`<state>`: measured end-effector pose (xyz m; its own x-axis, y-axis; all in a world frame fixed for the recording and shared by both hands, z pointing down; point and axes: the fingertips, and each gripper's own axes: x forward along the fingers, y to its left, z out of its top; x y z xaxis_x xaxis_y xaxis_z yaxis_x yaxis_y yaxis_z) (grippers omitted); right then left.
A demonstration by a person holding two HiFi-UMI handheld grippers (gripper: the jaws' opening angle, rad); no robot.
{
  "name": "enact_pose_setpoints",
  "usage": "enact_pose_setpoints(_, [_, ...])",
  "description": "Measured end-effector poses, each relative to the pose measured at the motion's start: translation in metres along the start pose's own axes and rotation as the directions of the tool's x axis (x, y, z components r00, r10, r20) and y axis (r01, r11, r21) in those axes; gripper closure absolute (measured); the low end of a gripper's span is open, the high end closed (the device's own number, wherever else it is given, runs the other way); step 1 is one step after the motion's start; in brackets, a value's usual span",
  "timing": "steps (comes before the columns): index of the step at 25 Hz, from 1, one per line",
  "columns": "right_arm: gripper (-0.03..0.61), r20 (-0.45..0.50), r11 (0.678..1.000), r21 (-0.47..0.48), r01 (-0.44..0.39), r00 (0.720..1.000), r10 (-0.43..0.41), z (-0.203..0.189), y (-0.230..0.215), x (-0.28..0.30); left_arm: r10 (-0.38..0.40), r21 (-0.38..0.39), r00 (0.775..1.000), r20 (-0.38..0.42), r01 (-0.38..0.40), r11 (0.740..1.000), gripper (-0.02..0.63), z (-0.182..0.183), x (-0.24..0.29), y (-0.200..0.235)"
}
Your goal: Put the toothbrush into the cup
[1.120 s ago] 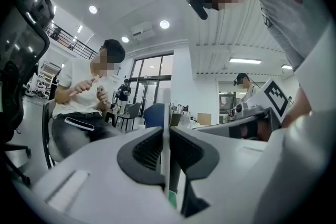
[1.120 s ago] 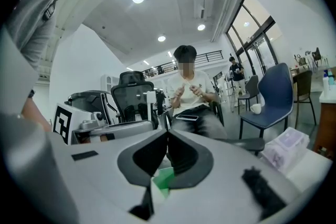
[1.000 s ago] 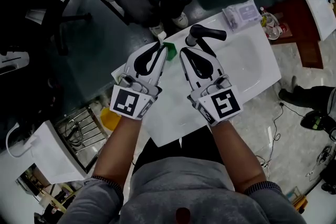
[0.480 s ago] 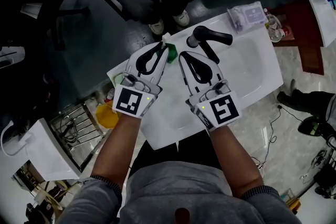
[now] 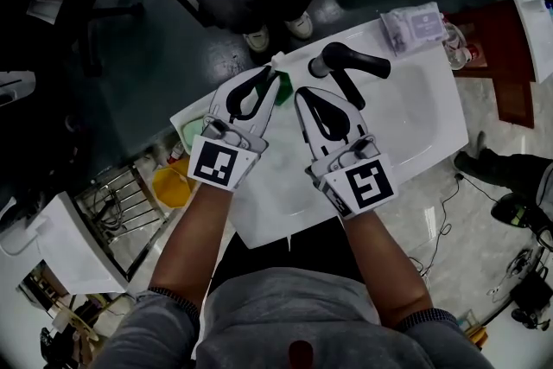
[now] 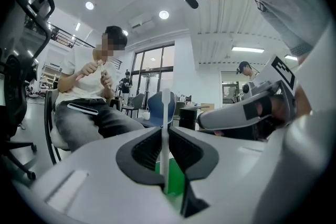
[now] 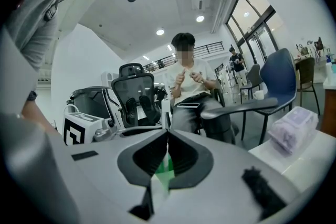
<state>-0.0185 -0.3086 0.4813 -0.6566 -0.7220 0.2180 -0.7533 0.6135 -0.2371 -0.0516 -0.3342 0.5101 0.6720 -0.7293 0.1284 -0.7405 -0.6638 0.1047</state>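
At the far left of the head view, a yellow tub [image 5: 173,186] sits low beside a wire rack [image 5: 130,212], off the edge of the white basin [image 5: 406,125].

Left of centre, the left claw [image 5: 270,80] reaches toward the top of the frame over the basin's near rim. In the left gripper view the left claw [image 6: 167,131] has its jaws closing on the toothbrush [image 6: 166,113]. The thin white stick stands upright in the narrow slit between the pads and rises above their tips. In the head view the toothbrush's pale upper end [image 5: 276,60] shows just past the claw tips, at the basin's far edge.

The green cup [image 5: 282,89] sits just under and between the two claw tips. It shows as a green patch low in the jaw gap of both gripper views [image 6: 174,182] [image 7: 165,166]. Whether the brush's lower end is inside it cannot be told.

Just right of centre, the right claw [image 5: 302,92] lies alongside the left one, near it but apart. In the right gripper view the right claw [image 7: 167,134] has its jaws together at the tips, gripping nothing.

Further right, a black faucet [image 5: 346,60] stands on the basin's far rim. A pale packet [image 5: 415,22] lies at the basin's upper right corner.
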Motion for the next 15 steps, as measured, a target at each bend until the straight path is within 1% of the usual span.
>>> enact_pose_setpoints(11, [0.563,-0.020,1.000,0.011,0.001,1.000,-0.001,-0.009,-0.005,0.004,-0.015,-0.017,0.999,-0.034,0.014,1.000,0.581,-0.014,0.006,0.001])
enact_pose_setpoints(15, [0.563,-0.009,1.000,0.012,-0.009,1.000,0.009,-0.009,-0.005,0.005,-0.019,-0.026,0.999,-0.041,0.018,0.999,0.566,-0.015,0.006,0.001])
